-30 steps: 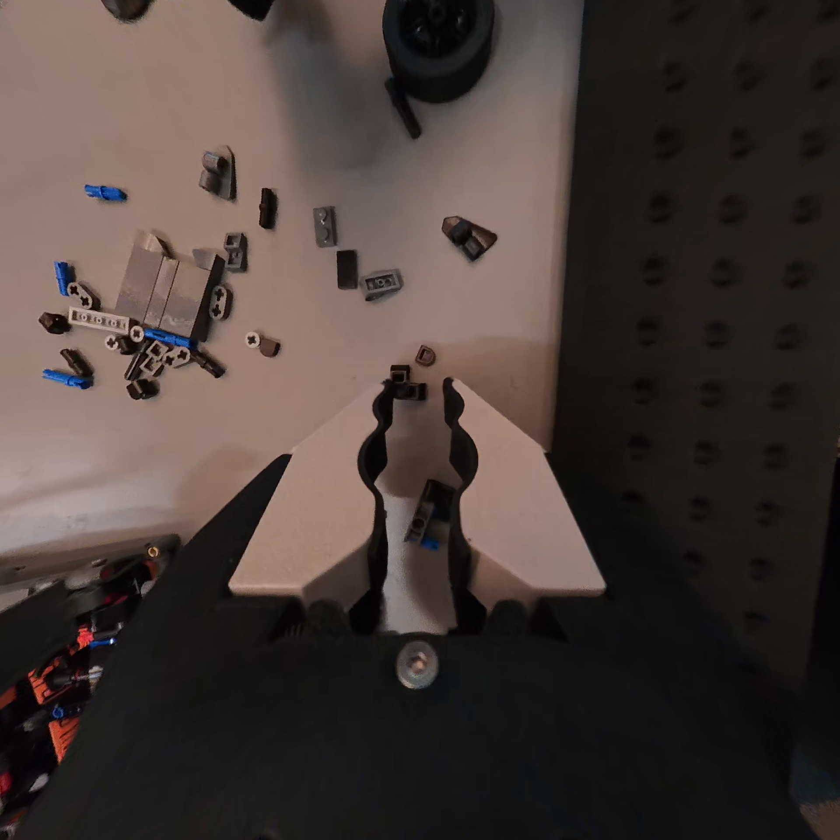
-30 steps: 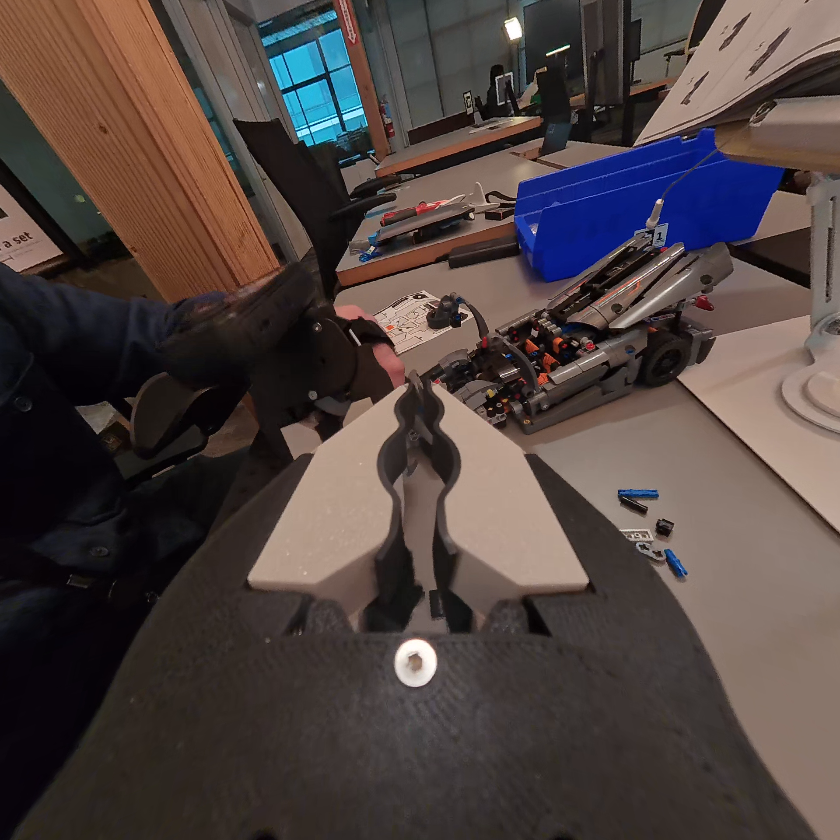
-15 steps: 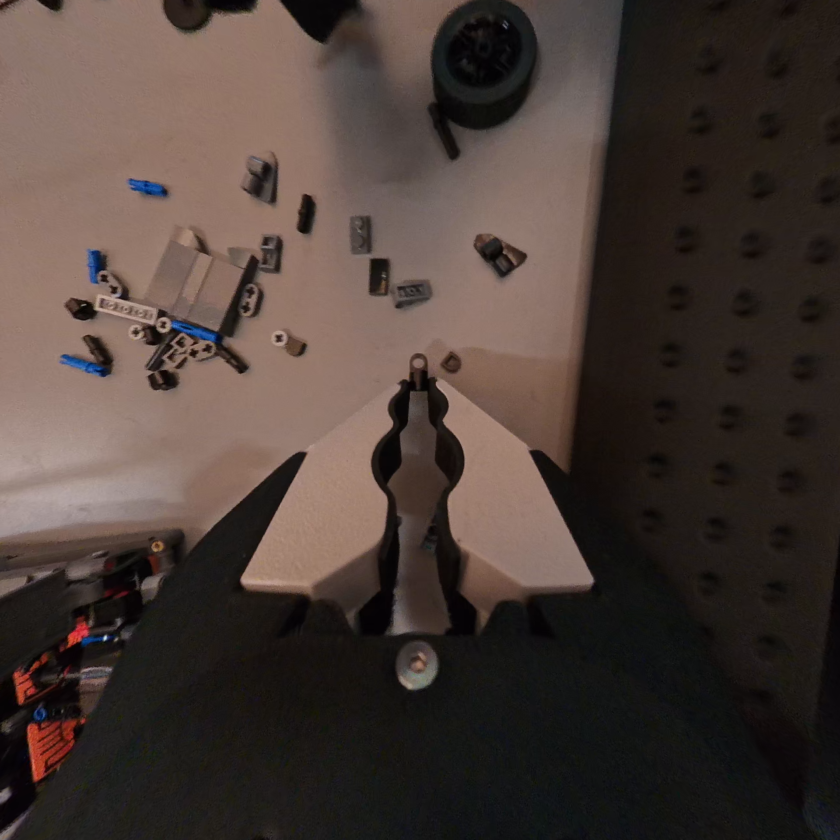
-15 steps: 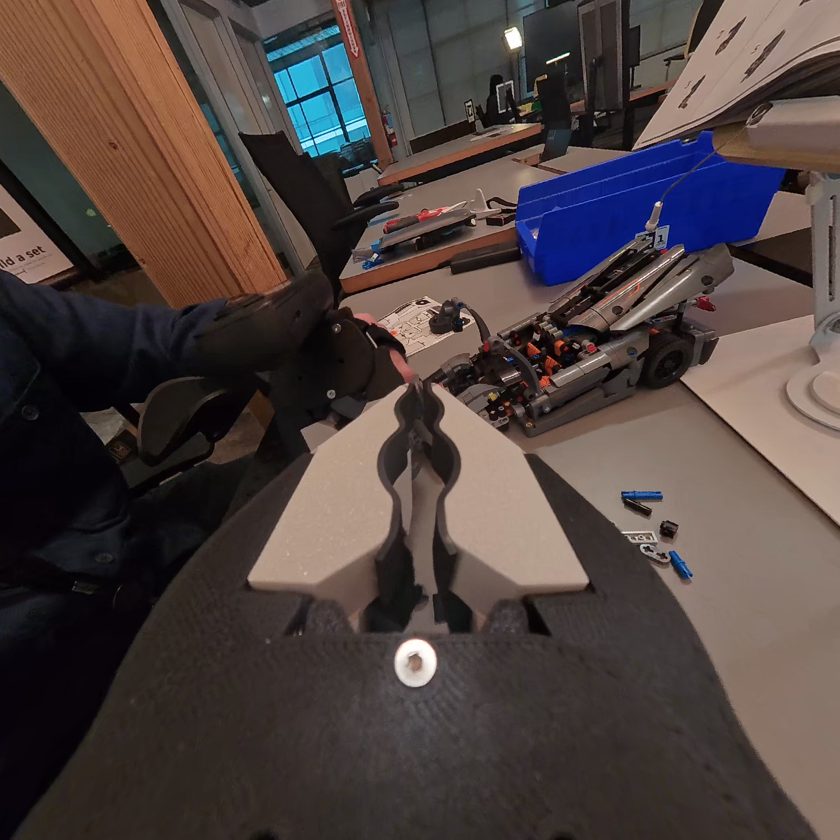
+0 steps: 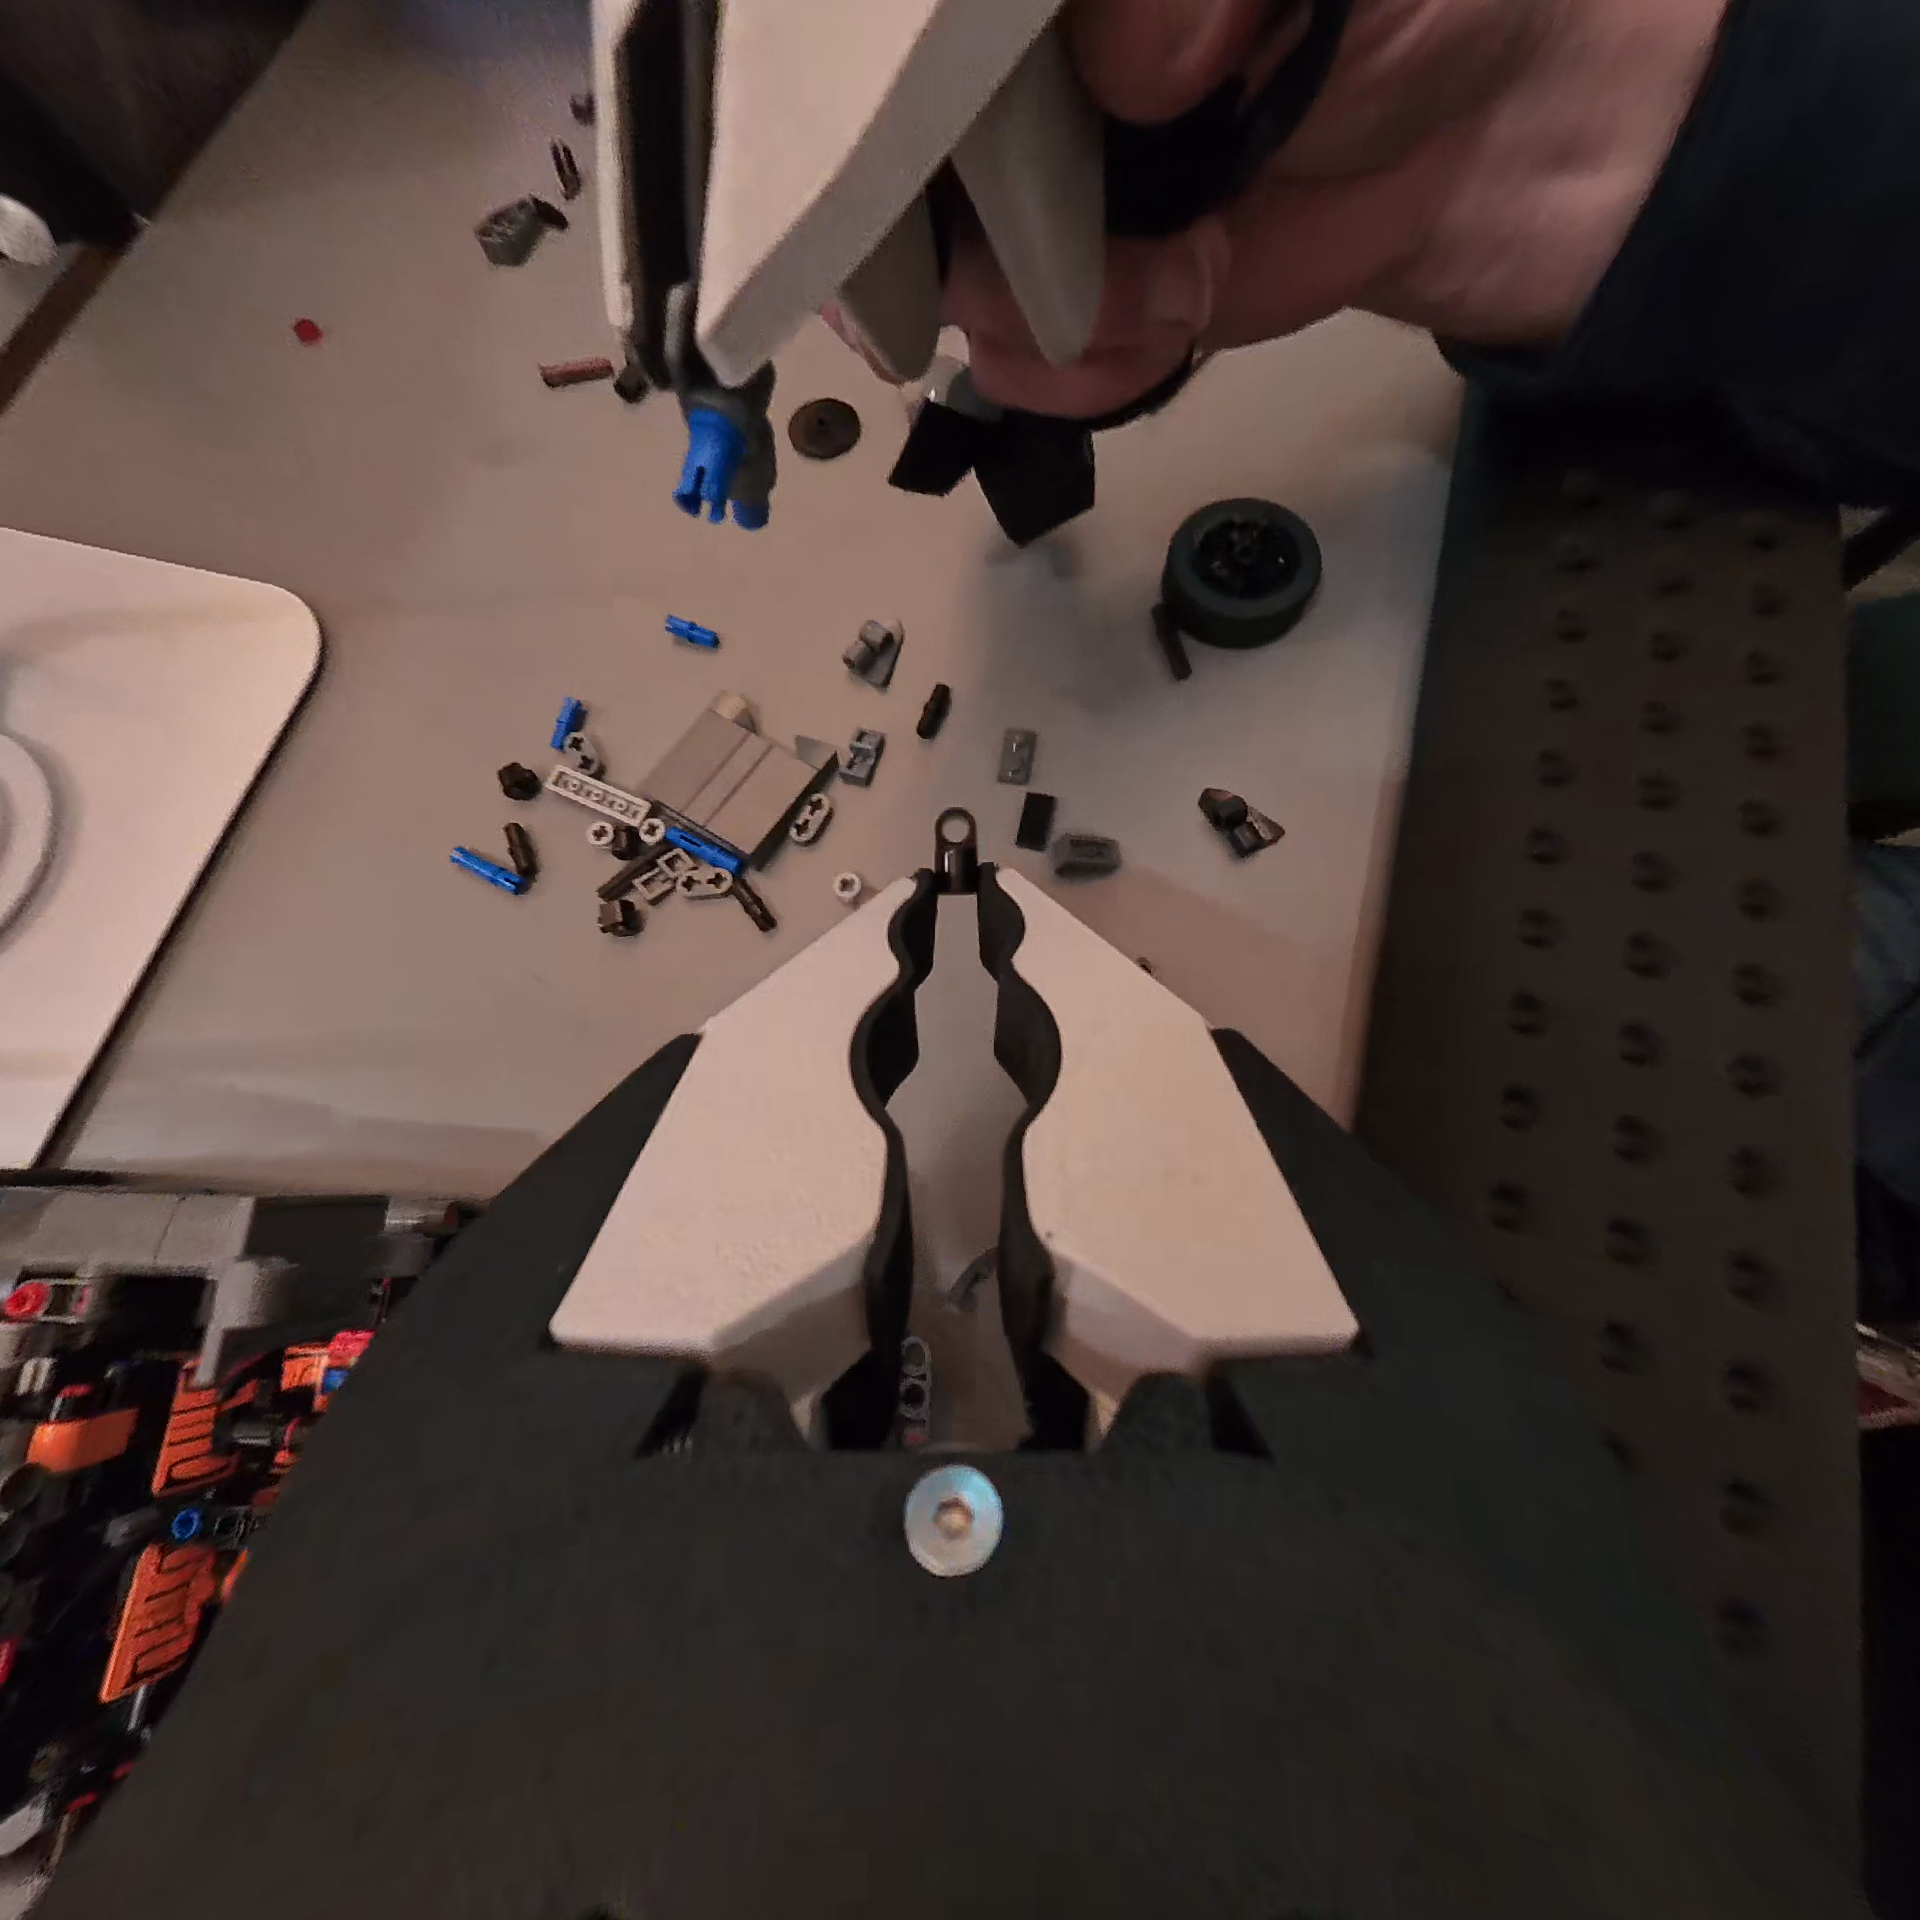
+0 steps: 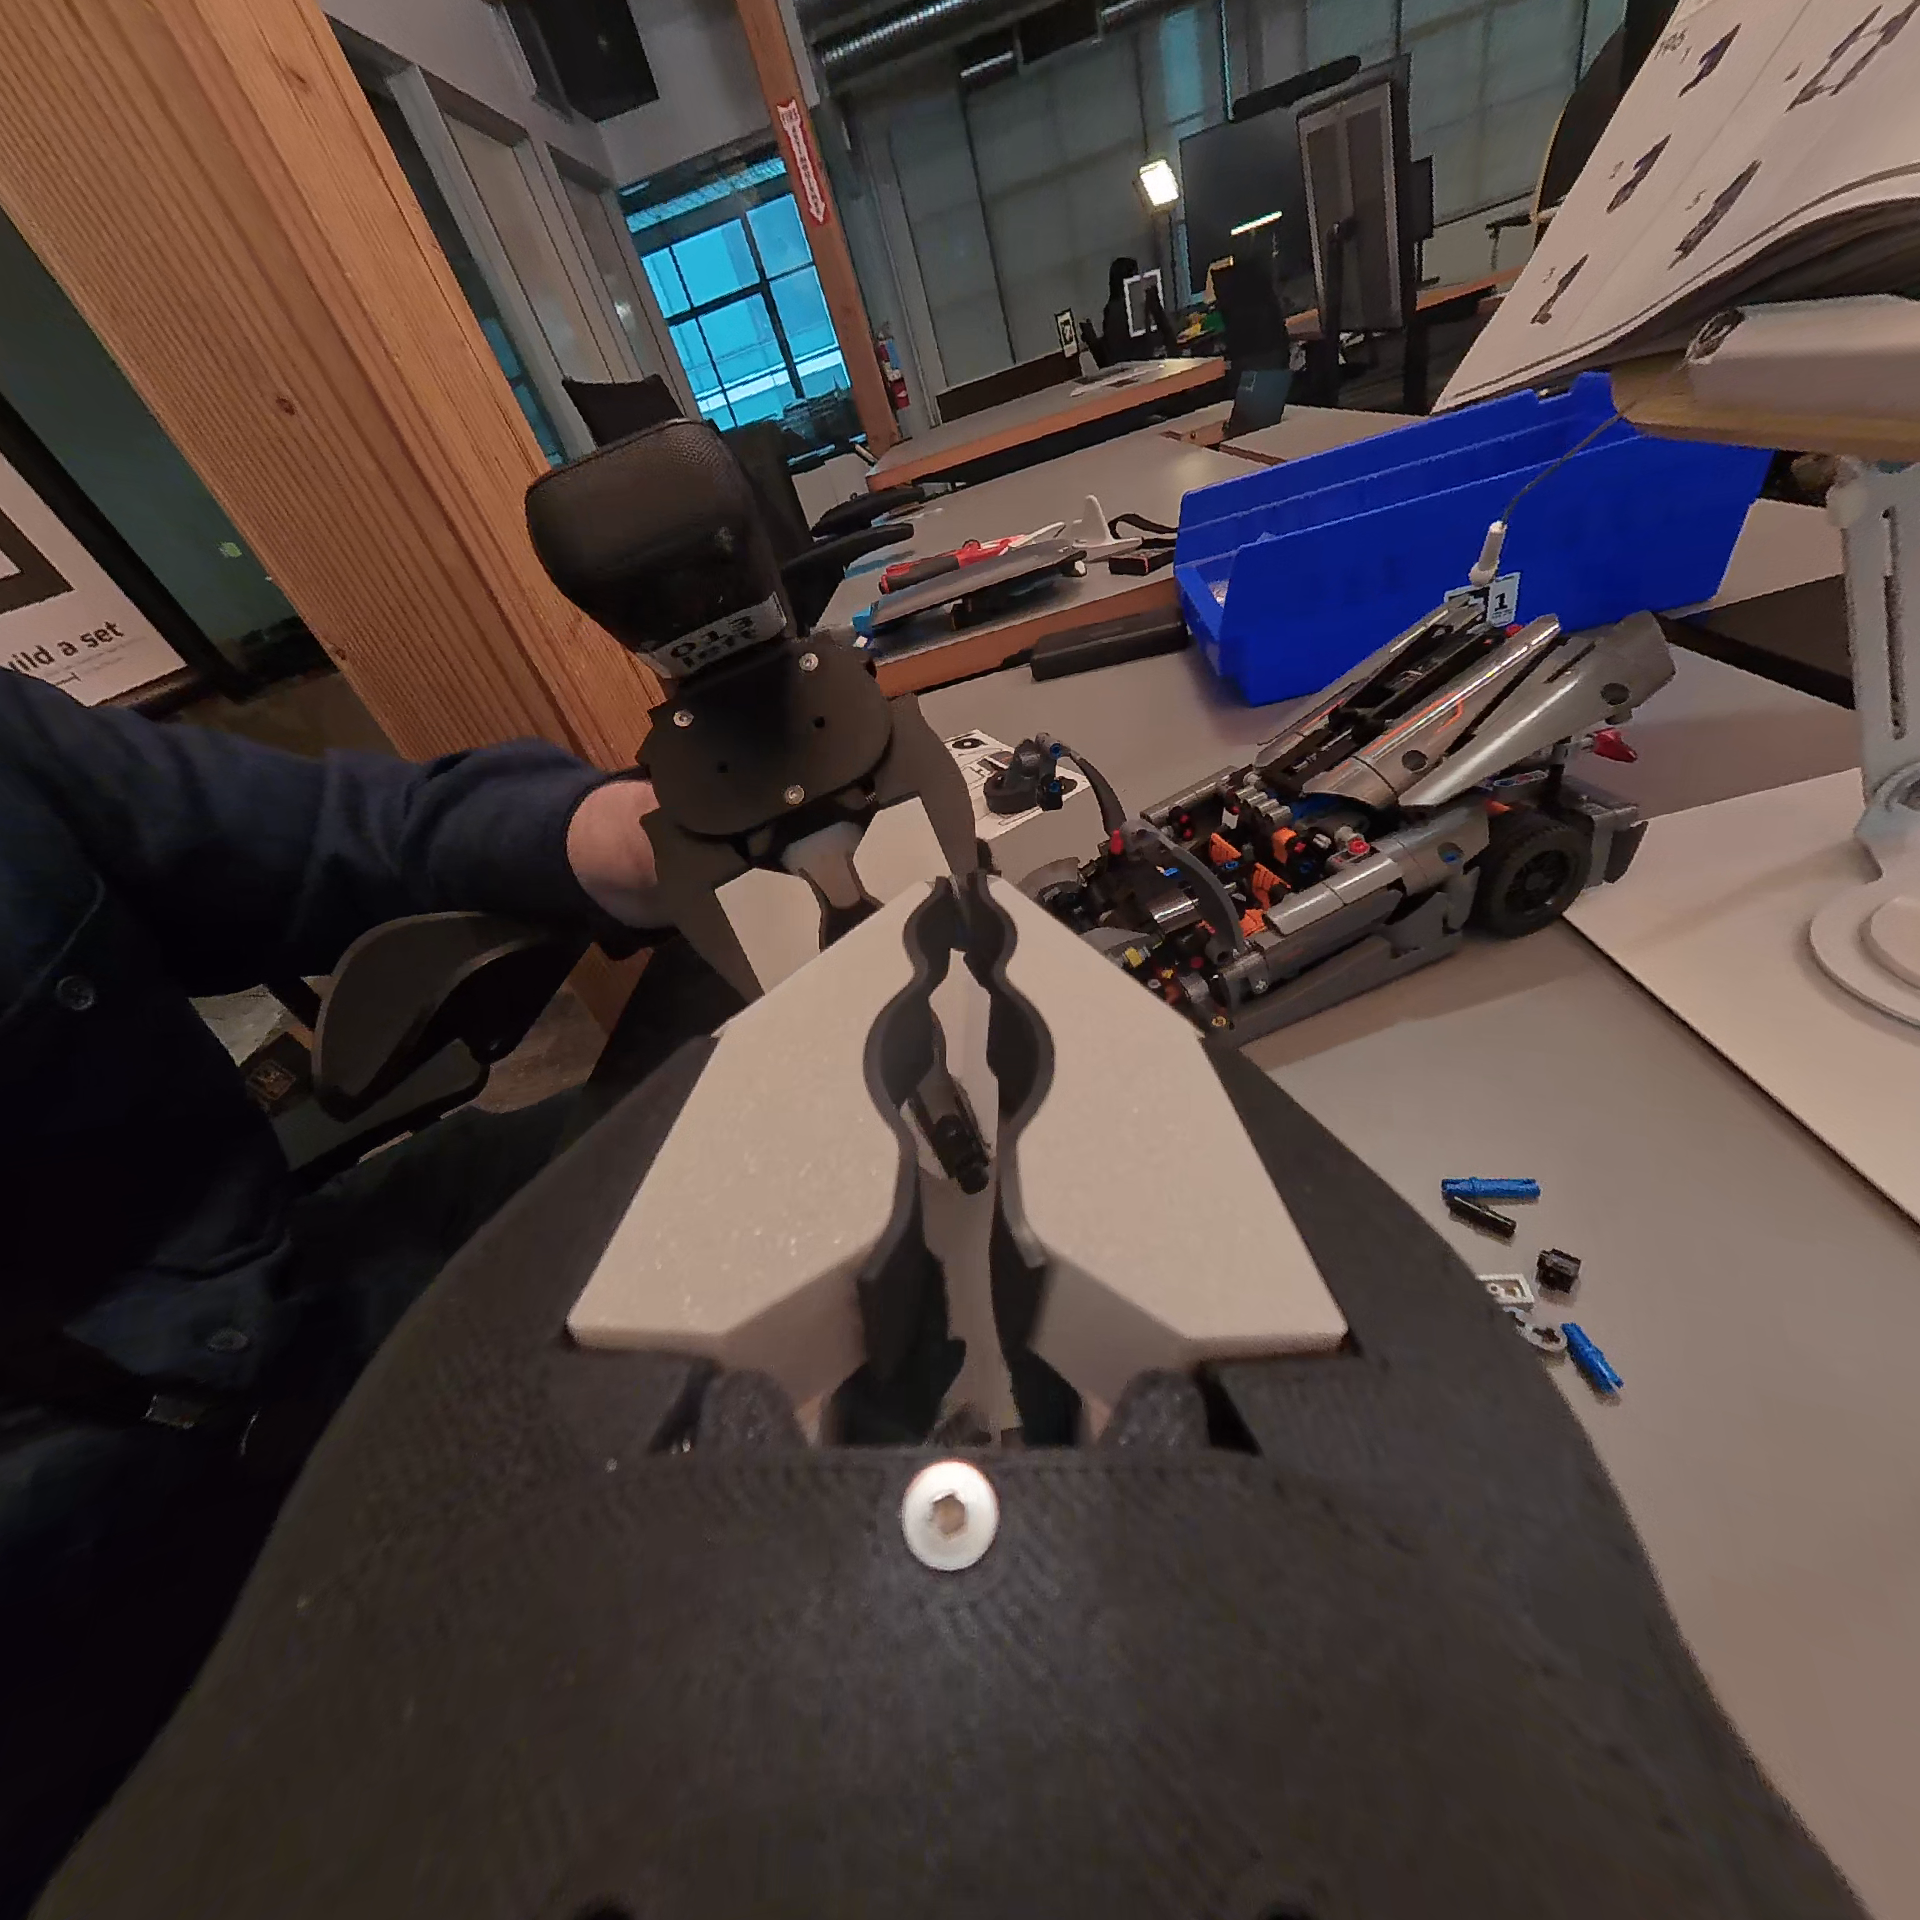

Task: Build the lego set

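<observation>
Above the near side of the pale grey tabletop [image 5: 343, 997], clenched at the very tips of the left gripper [image 5: 951, 896]: a small black plastic connector with a ring-shaped end [image 5: 951, 844], ring pointing to the far side. Farther off and a little left, pinched shut in the right gripper [image 5: 694, 358]: a grey lego piece carrying two bright blue pins [image 5: 717, 473], pins hanging toward the table. Not touching, with a scatter of loose grey, black and blue parts [image 5: 686, 821] on the table between. At the near left, on the table: the half-built grey and orange lego car [image 5: 156, 1403].

Judged as the step in hand: mating the ring to a blue pin.

- Bring the two tips together slowly and low over the table, to keep any dropped part among the others.
- Square the ring's hole to one pin before pushing.
- Push along the pin's axis, never across it.
- Keep both grips firm; with so shallow a hold, expect the connector to swivel.
- Rely on the left wrist view for alignment: in the right wrist view, hard to tell the held piece between the tips.
- Stop once seated, then release one side only.
</observation>
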Demonstrator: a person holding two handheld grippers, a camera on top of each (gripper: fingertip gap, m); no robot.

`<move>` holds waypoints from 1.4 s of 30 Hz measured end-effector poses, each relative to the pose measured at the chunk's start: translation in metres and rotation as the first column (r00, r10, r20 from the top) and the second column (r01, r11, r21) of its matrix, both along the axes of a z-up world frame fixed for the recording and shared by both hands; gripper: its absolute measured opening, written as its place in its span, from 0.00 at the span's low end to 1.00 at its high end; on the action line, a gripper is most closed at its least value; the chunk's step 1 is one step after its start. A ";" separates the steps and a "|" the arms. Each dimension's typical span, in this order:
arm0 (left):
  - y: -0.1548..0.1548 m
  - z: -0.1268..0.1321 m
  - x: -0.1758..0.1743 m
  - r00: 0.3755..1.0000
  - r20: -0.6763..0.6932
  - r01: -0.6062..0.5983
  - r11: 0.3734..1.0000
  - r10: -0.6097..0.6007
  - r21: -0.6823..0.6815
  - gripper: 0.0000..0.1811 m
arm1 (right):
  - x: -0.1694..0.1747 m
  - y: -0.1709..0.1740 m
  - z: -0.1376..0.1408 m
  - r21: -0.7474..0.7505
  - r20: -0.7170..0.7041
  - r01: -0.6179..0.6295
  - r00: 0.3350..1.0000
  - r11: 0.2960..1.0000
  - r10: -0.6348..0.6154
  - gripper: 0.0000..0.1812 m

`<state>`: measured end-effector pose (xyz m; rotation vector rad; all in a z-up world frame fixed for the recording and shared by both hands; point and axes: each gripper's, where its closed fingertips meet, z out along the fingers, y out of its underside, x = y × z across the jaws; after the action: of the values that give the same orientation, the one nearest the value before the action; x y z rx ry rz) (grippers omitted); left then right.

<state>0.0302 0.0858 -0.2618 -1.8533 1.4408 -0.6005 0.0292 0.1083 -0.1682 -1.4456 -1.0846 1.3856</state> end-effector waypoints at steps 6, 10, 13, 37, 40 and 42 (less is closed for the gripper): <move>0.006 0.017 -0.001 0.997 0.071 -0.031 0.998 0.028 0.046 0.03 | 0.004 0.006 0.004 -0.008 -0.031 0.026 0.999 1.000 -0.026 0.00; 0.002 0.020 0.001 0.996 0.092 -0.012 1.000 0.009 0.027 0.03 | 0.002 0.008 0.001 -0.011 -0.025 0.035 0.999 0.999 -0.035 0.00; -0.004 0.012 0.004 0.997 0.080 0.007 1.000 -0.005 -0.023 0.03 | 0.002 0.009 0.000 -0.014 -0.023 0.035 0.999 0.999 -0.035 0.00; 0.013 0.057 -0.002 0.941 0.331 -0.077 0.997 0.070 0.006 0.03 | -0.015 -0.003 0.009 -0.124 -0.109 -0.008 0.994 0.992 -0.006 0.00; 0.015 0.060 -0.004 0.937 0.342 -0.091 0.996 0.079 0.017 0.03 | -0.014 -0.001 0.008 -0.140 -0.110 0.005 0.994 0.990 -0.020 0.00; 0.016 0.059 -0.005 0.940 0.328 -0.101 0.995 0.088 0.021 0.03 | -0.013 0.000 0.011 -0.142 -0.124 0.011 0.992 0.990 -0.029 0.00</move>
<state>0.0251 0.1020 -0.2033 -1.6884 1.1306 -0.7862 0.0159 0.1088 -0.1577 -1.4440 -0.9053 1.5435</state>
